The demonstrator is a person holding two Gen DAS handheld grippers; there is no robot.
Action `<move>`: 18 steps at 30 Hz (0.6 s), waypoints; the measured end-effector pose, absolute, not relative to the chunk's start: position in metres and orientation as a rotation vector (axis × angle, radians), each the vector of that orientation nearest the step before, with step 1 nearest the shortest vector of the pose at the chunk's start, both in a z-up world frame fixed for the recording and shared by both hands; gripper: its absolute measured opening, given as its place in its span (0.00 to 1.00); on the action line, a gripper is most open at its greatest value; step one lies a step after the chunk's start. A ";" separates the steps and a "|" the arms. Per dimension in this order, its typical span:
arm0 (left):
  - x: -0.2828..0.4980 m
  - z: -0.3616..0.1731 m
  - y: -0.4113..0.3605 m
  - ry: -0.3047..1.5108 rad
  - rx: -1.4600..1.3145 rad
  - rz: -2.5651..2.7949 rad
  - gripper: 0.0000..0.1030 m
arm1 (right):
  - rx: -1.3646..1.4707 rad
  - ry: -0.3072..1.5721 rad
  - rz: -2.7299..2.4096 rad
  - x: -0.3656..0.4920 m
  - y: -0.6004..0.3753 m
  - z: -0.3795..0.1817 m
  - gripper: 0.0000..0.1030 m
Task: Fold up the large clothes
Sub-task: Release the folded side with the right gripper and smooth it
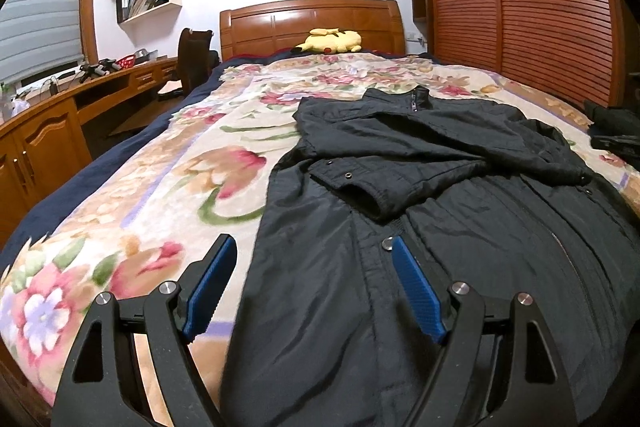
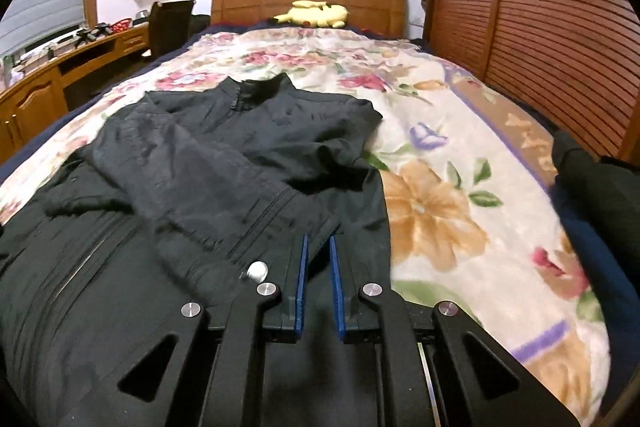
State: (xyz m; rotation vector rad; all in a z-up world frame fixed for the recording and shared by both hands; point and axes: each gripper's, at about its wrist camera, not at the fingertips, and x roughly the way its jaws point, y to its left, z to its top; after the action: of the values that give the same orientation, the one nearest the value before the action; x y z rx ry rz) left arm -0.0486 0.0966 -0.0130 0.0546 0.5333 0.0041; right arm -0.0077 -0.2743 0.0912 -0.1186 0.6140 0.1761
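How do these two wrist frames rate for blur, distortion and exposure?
Left wrist view: strong fisheye bending of the wardrobe doors, dark corner vignette, blown-out wall, floral blanket smeared at left; black jacket keeps its detail. Right wrist view: same barrel warp and vignette, blanket blurred at right, jacket folds murky.

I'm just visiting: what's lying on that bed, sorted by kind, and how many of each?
Black jacket, spread out: 1
Yellow plush toy: 1
Floral blanket: 1
Dark bundle at the right edge: 1
Total: 4
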 end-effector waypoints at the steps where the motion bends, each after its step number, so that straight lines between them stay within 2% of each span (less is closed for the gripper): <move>1: -0.053 -0.012 0.099 0.536 0.049 0.002 0.78 | -0.124 0.601 0.178 -0.018 -0.277 0.092 0.11; 5: -0.066 -0.010 0.101 0.540 0.064 -0.002 0.78 | -0.152 0.581 0.177 -0.049 -0.290 0.090 0.14; 6: -0.070 -0.009 0.102 0.541 0.072 -0.001 0.78 | -0.155 0.582 0.174 -0.055 -0.294 0.089 0.25; 7: -0.075 -0.007 0.104 0.544 0.078 0.002 0.78 | -0.156 0.586 0.175 -0.058 -0.299 0.086 0.42; 9: -0.081 -0.003 0.108 0.548 0.077 0.000 0.78 | -0.161 0.593 0.184 -0.076 -0.305 0.089 0.61; 18: -0.104 -0.006 0.142 0.611 0.051 -0.017 0.78 | -0.208 0.689 0.289 -0.121 -0.317 0.085 0.63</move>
State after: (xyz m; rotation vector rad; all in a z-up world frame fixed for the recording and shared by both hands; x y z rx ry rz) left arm -0.1041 0.1424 -0.0059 0.0515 0.6108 -0.0171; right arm -0.1209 -0.3166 0.0853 -0.2080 0.6887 0.2889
